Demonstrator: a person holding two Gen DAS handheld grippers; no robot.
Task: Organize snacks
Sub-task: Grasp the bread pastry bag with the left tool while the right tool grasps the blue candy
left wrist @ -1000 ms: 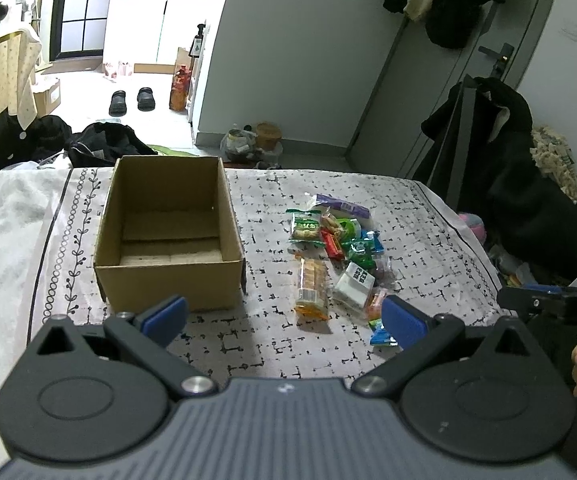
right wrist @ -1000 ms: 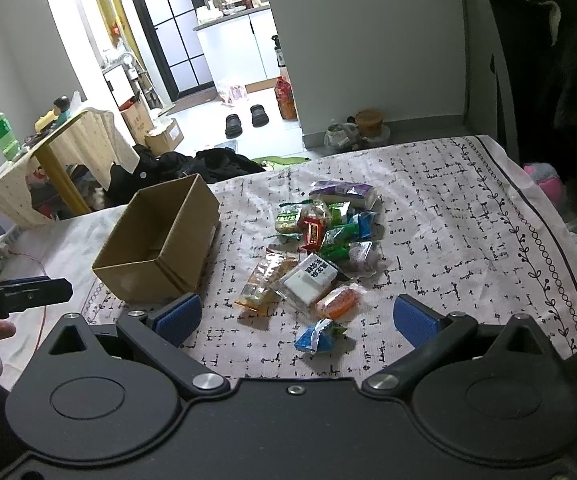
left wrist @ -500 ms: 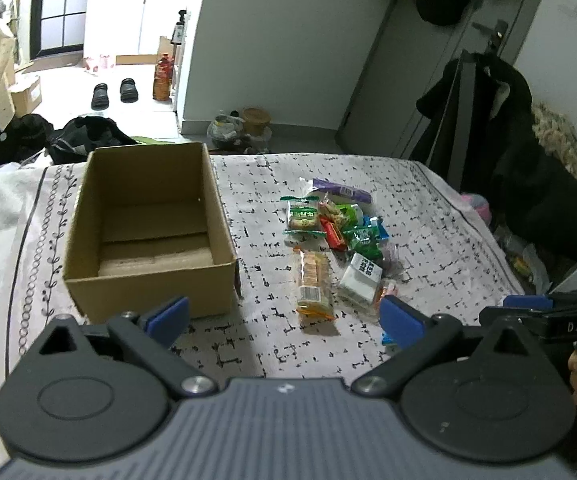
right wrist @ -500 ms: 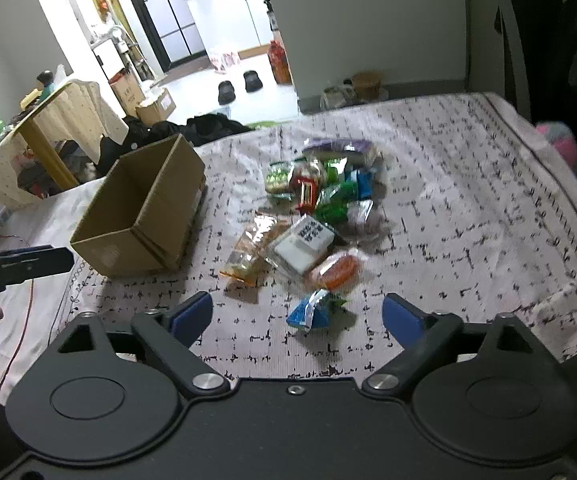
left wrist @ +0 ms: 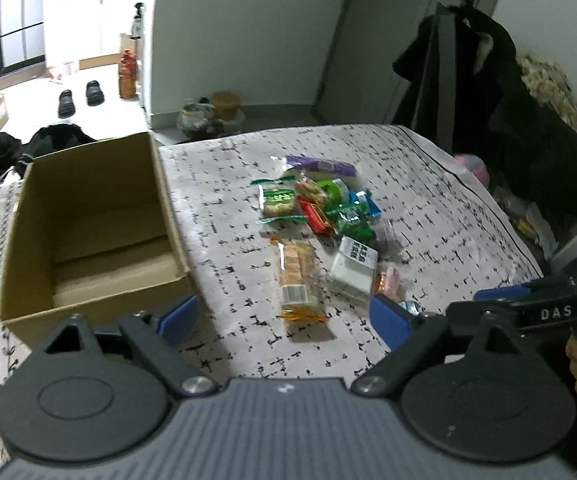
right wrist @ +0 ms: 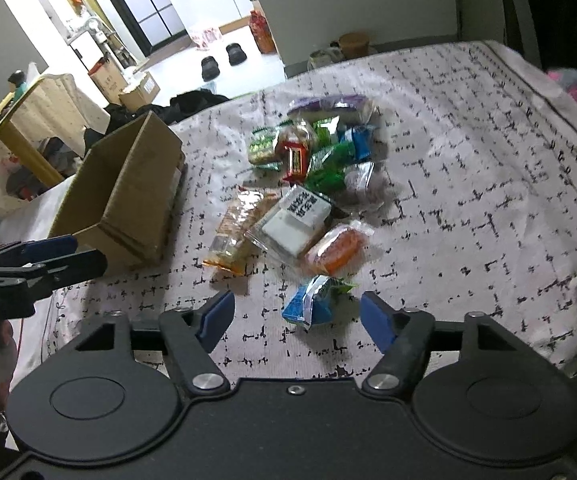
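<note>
An open, empty cardboard box (left wrist: 96, 184) (right wrist: 128, 200) stands on the patterned cloth, left of a pile of snack packets (left wrist: 328, 212) (right wrist: 320, 152). My left gripper (left wrist: 284, 320) hovers over the near end of a long orange cracker pack (left wrist: 298, 280). Its jaws are closing and the pads are clear of the pack. My right gripper (right wrist: 297, 318) has a small blue packet (right wrist: 316, 300) between its fingers. Those jaws are closing too, with a gap on both sides. A white packet (left wrist: 352, 270) (right wrist: 296, 220) and an orange one (right wrist: 336, 248) lie just beyond.
The cloth (right wrist: 488, 160) drops off at the right edge, with dark coats (left wrist: 528, 140) hanging beyond it. Past the far edge are a floor with shoes (left wrist: 80, 98), jars and a draped side table (right wrist: 28, 120). The other gripper (right wrist: 48, 250) shows at the left.
Both grippers have sunk closer to the snacks and their jaws have narrowed. The blue packet now sits between the right fingers, and the cracker pack's near end between the left ones.
</note>
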